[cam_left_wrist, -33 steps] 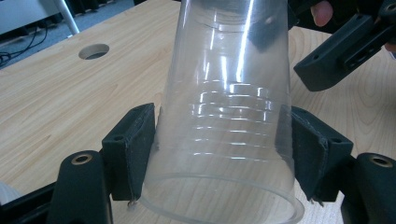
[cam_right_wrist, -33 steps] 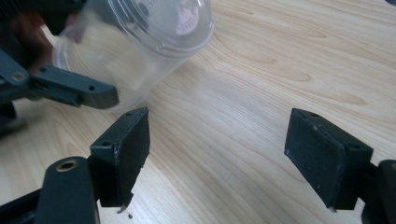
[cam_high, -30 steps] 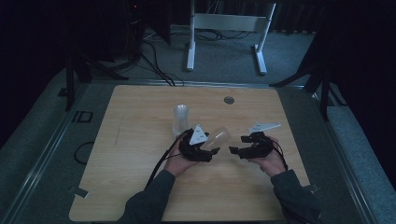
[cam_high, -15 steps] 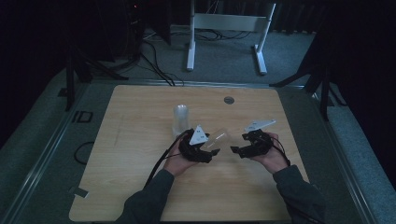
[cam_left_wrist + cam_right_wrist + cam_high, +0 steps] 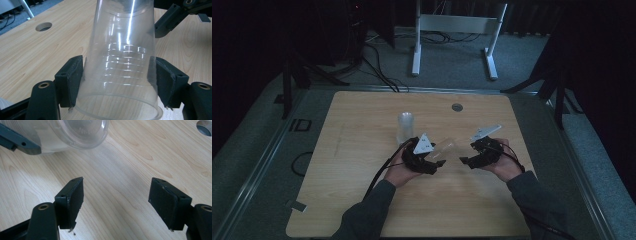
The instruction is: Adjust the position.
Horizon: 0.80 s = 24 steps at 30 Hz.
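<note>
Fingers (image 5: 71, 77) of my left gripper (image 5: 438, 164) press on both sides of a clear plastic cup (image 5: 122, 62), clamping it near its rim. I hold that cup tipped on its side above the desk (image 5: 362, 200), its base pointing toward my right gripper (image 5: 463, 161). On that gripper the fingers (image 5: 72, 200) stand wide apart with nothing between them, just bare wood below. In the right gripper view I see the cup's round base (image 5: 82, 130) just ahead, near but not touching. Farther up the desk, behind my left hand (image 5: 399, 172), a second clear cup (image 5: 405, 127) stands upright. Beyond it, a small round hole (image 5: 456, 107) sits in the desk near the far edge.
</note>
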{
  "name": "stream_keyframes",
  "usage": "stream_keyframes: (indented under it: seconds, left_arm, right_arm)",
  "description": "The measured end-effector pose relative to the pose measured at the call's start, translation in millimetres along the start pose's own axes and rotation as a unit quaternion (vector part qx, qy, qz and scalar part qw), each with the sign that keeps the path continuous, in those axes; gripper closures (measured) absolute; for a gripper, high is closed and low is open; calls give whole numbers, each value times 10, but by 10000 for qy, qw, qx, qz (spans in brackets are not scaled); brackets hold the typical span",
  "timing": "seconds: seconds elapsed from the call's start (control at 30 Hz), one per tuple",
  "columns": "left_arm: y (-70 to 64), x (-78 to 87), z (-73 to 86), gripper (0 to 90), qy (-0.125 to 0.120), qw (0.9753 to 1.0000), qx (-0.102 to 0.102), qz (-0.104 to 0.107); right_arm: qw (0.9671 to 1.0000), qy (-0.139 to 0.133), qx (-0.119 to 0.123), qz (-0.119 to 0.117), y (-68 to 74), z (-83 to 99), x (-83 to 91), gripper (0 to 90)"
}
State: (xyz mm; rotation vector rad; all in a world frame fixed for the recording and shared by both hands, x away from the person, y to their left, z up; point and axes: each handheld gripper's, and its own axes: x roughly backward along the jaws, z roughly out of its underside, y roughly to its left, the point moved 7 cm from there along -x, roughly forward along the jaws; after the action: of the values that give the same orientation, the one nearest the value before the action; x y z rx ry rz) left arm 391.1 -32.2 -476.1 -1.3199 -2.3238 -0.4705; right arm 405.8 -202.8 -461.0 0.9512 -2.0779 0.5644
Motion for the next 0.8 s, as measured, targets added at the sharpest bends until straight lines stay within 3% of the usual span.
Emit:
stream_keyframes:
  seconds: [0.3,0.43,0.8]
  left_arm:
    - [-18,-19,17,299,65,9999,-68,52]
    - [-18,-13,27,300,87,9999,-93,95]
    - [-57,-28,77,300,284,9988,-178,349]
  right_arm:
    - [9995,236,213,-24,-6,-9,7,320]
    - [9973,495,545,14,-22,-19,37,333]
    - [9924,748,968,-107,11,-60,83,351]
